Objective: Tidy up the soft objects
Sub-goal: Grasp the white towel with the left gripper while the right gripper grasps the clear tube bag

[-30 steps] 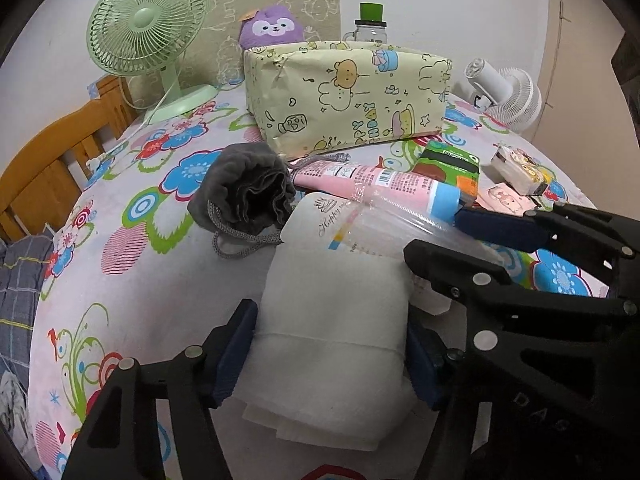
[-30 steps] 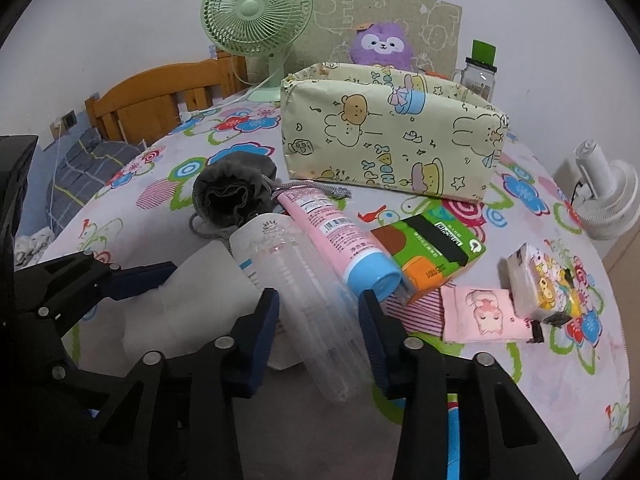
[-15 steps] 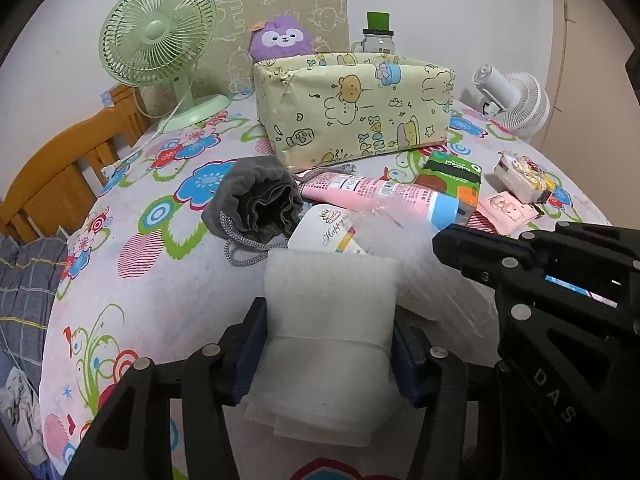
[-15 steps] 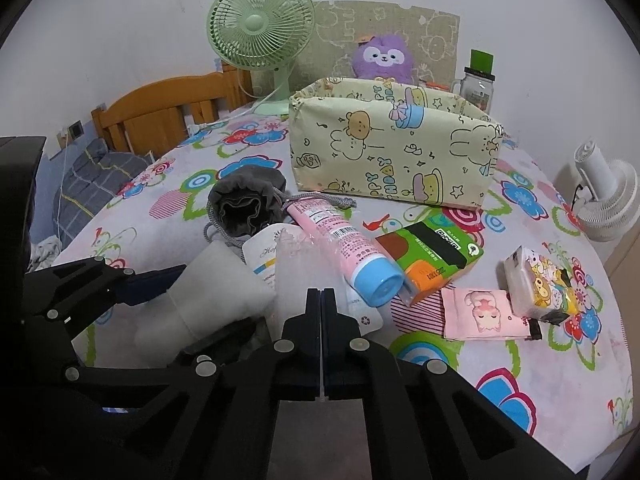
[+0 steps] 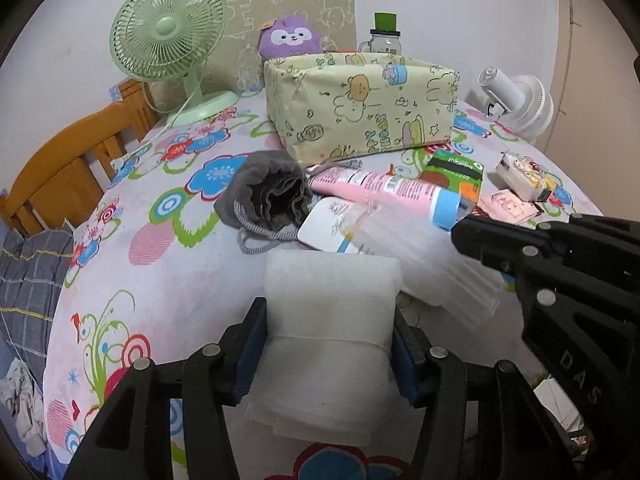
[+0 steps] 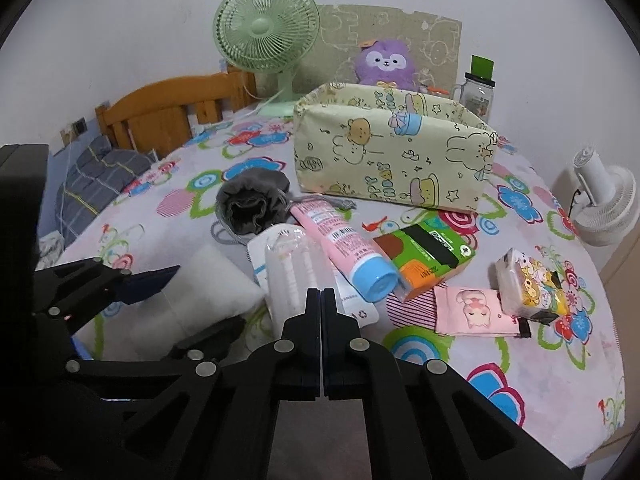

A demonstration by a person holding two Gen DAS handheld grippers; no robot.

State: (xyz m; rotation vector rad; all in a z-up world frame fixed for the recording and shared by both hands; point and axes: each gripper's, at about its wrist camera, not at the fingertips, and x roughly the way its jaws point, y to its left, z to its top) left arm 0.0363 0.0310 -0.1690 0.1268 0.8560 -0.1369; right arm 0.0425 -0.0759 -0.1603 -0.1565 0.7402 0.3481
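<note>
Both tongs now clenched: left tongs [image 5: 326,344] around white folded towel [image 5: 332,312], right tongs [image 6: 321,308] pinching clear plastic pack [image 6: 292,276] at twelve o'clock, ready for lifting.

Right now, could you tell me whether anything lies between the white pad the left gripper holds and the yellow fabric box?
Yes. Between the white pad and the yellow fabric box lie a white packet, a grey drawstring pouch and a pink tube; lifting over them looks safest.

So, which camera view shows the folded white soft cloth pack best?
The left wrist view: the folded white soft cloth pack fills the centre, squeezed between the left gripper pads. The right wrist view shows only part of it, low at the left, behind the left gripper's finger.
</note>
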